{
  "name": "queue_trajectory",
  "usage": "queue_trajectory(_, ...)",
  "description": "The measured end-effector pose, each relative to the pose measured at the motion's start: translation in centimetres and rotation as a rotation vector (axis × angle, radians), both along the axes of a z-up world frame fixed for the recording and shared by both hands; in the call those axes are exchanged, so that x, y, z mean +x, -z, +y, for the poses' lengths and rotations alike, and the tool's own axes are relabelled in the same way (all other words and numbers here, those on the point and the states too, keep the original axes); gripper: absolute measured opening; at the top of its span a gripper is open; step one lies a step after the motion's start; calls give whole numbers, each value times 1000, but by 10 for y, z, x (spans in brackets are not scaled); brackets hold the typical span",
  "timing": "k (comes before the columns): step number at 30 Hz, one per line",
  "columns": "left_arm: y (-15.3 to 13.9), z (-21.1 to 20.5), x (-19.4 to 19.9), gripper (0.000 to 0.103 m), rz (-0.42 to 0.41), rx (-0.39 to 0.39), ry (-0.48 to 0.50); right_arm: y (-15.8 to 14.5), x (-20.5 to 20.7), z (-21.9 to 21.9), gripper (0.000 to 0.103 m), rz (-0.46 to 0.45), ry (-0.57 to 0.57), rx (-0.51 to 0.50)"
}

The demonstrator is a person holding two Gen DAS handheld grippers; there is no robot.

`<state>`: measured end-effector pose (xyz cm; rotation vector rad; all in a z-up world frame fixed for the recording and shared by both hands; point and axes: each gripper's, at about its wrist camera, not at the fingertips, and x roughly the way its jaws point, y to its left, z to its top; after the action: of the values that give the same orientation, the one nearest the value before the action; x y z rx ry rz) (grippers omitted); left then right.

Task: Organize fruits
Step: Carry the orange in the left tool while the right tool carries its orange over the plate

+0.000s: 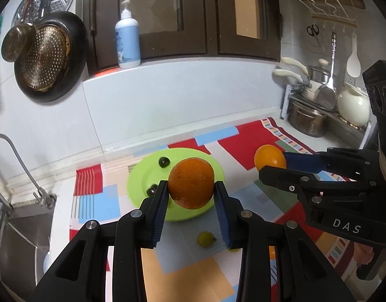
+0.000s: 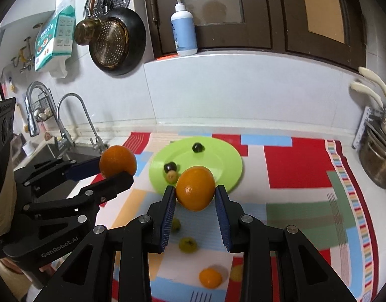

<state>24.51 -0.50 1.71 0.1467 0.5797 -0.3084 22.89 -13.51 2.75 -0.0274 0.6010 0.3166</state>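
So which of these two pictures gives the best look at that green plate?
The right wrist view. There the green plate shows nearly whole, with two dark fruits and a small yellowish one on it. In the left wrist view the plate is partly hidden behind the orange held in the left fingers.

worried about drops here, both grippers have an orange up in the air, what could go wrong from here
1. The left gripper pinches its orange only at the fingertips; it might slip out.
2. The right gripper's orange is likewise held at the tips above small green fruits on the mat.
3. A dropped orange could knock the dark fruits off the green plate.
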Motion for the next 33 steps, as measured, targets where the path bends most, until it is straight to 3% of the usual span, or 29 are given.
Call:
queue_trajectory(12,-8,6,41,36,8,-5,-27,-12,57,12,33,23,-50,7)
queue_trajectory(33,22,20,119,36,84,3,-59,8,144,27,33,96,-65,-25)
